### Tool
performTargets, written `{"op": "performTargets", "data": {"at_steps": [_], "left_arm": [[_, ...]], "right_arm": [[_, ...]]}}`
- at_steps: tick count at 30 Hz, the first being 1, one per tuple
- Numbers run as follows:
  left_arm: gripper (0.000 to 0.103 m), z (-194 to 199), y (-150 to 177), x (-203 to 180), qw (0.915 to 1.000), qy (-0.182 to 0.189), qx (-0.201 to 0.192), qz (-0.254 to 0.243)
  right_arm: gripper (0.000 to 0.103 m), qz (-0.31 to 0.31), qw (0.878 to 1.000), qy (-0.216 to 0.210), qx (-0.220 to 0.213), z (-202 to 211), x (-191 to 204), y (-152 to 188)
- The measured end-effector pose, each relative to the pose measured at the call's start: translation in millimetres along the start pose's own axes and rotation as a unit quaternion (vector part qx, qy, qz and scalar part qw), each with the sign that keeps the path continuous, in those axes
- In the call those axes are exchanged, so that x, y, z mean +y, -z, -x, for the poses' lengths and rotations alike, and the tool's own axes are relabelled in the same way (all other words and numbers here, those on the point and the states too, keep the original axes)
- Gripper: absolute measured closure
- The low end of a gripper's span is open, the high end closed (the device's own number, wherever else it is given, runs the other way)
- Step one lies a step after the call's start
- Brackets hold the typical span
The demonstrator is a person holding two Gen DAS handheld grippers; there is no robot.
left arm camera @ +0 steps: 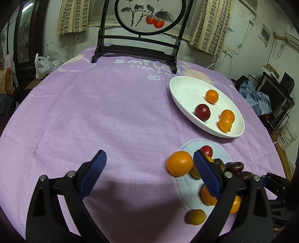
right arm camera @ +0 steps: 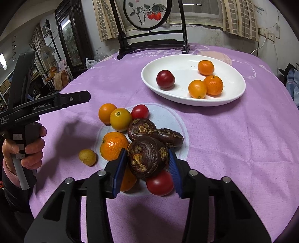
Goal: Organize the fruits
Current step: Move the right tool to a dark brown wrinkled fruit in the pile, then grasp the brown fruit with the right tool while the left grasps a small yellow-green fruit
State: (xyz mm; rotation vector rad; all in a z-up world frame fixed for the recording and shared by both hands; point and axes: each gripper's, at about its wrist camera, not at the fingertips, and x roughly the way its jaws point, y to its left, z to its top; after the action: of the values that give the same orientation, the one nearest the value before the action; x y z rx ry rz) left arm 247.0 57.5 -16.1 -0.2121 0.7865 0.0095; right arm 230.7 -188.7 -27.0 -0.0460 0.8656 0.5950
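Purple-clothed table (right arm camera: 233, 142): right tool (right arm camera: 147, 164), pinching the wrinkled dark fruit (right arm camera: 146, 158) at lower centre, should lift straight, then cross to the white dish (right arm camera: 186, 101) upper right, while left tool (left arm camera: 149, 168) gapes empty.

A purple tablecloth (left arm camera: 93, 112) with pale lettering is covering the round table. A black stand (left arm camera: 138, 50) holding a round painted screen (left arm camera: 147, 15) is standing at the far edge. Checked curtains (right arm camera: 241, 18) are hanging behind it. A plastic bag (left arm camera: 42, 67) is sitting left, blue clothing (left arm camera: 258, 99) right.
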Motion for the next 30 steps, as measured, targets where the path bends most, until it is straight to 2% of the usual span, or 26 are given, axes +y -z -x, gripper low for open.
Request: {"op": "performTargets", "data": {"at_steps": [5,8,10,12,14,17,21,26,30], "left_arm": [[0.007,-1,1,1,1.0000,-0.005,0.006,-0.002],[0.007,-3,1,1,0.9999,0.004,0.012,-0.006],[0.007,-3,3,-4,0.9988,0.034,0.027,-0.023],[0.008,-2,8,-10,0.9932,0.096,0.050,-0.042],[0.009,8,16,-16,0.9878,0.129,0.047,-0.073],[0.021,20,34,-25,0.9805,0.145,0.047,-0.123],[0.039,21,53,-32,0.9713,0.163,0.077,-0.156],[0.046,14,65,-44,0.9665,0.147,0.095,-0.188],[0.055,8,68,-48,0.9642,0.144,0.106,-0.196]], "right_arm": [[0.060,-0.024,1.000,-0.017,-0.009,4,-9,-1],[0.060,-0.062,0.997,-0.026,-0.043,16,-26,-4],[0.060,-0.077,0.995,-0.020,-0.054,21,-35,-5],[0.060,-0.093,0.994,-0.018,-0.059,23,-42,-5],[0.060,-0.102,0.993,-0.024,-0.061,24,-46,-4],[0.060,-0.100,0.993,-0.022,-0.061,23,-45,-5],[0.060,-0.099,0.993,-0.021,-0.063,23,-44,-5],[0.060,-0.098,0.993,-0.017,-0.062,23,-43,-4],[0.060,-0.101,0.993,-0.017,-0.061,23,-44,-3]]}}
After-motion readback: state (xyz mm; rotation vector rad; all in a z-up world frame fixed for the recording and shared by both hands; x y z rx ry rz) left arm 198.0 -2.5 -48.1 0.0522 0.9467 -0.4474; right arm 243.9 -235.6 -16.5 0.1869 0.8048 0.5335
